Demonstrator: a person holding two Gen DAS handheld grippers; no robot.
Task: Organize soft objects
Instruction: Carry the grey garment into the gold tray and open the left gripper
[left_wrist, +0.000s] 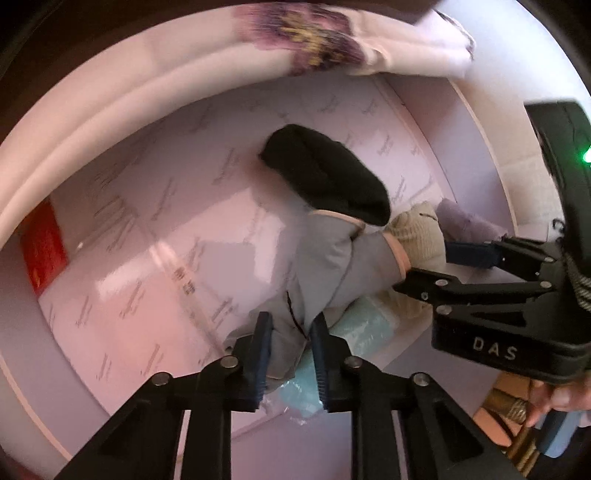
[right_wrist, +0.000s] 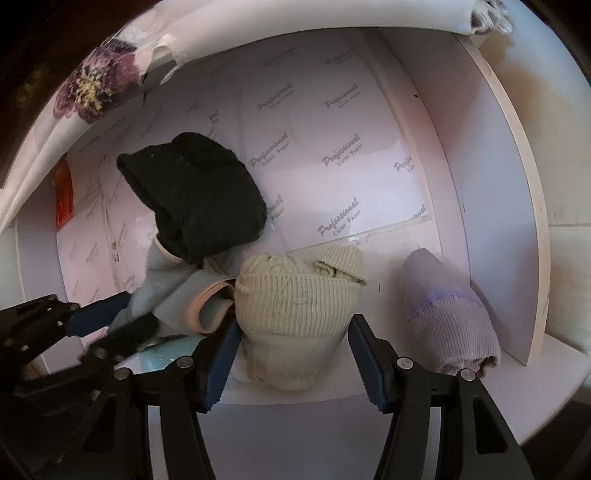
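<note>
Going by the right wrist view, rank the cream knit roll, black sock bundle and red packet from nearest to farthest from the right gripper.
1. Cream knit roll, between the right gripper's fingers.
2. Black sock bundle, behind it, to the left.
3. Red packet, at the far left wall.

You get soft, pinkish daylight with glare on the glossy paper (left_wrist: 155, 258) left of the black sock (left_wrist: 325, 173), motion blur smearing your left view, a sharper right view, and dark, fisheye-bent edges around both.

Bare shelf floor (right_wrist: 384, 280) lies between cream roll (right_wrist: 295, 317) and lilac roll (right_wrist: 447, 317); side wall (right_wrist: 495, 206) blocks the right.
</note>
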